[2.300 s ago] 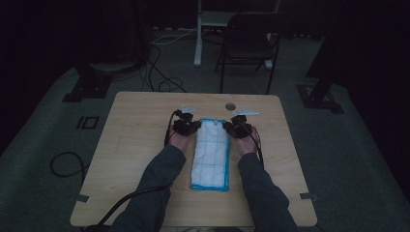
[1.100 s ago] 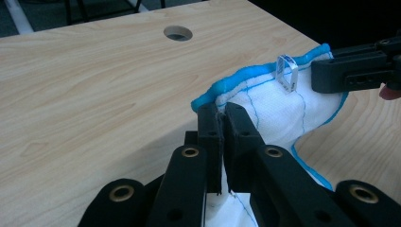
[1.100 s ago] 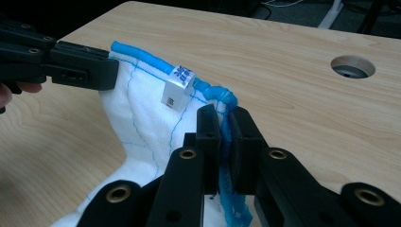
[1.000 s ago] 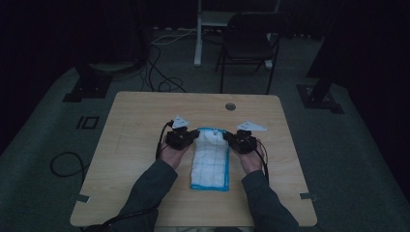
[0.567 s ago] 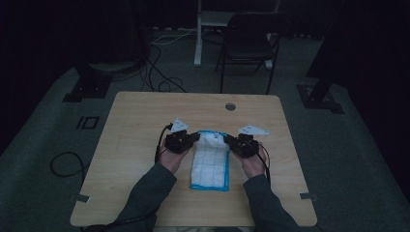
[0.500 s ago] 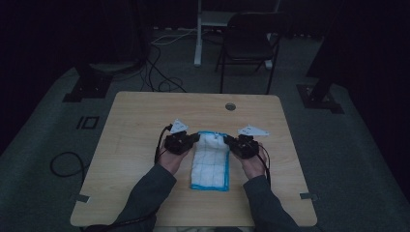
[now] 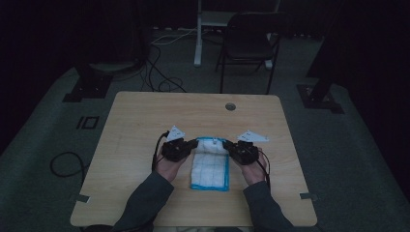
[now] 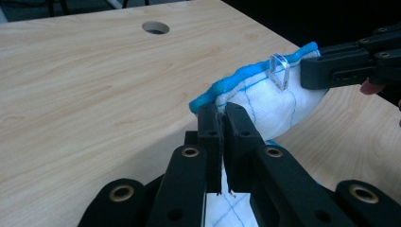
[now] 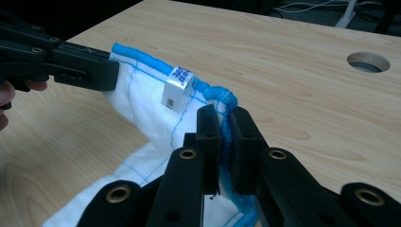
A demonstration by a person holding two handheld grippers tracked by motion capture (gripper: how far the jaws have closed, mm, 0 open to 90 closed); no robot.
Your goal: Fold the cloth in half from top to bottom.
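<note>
Gripping the cloth's [image 7: 210,164] far corners, left claw [image 7: 193,144], right claw [image 7: 226,145], drawn nearer the person than before

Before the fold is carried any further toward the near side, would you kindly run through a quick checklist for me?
1. Left gripper shut on the cloth at its far left corner: ok.
2. Right gripper shut on the far right corner: ok.
3. Blue edge lifted between both grippers, clear of the table: ok.
4. Near end of the cloth flat on the table: ok.
5. Label tag free of both jaws: ok.
6. How firm each grip is: cannot tell.
</note>
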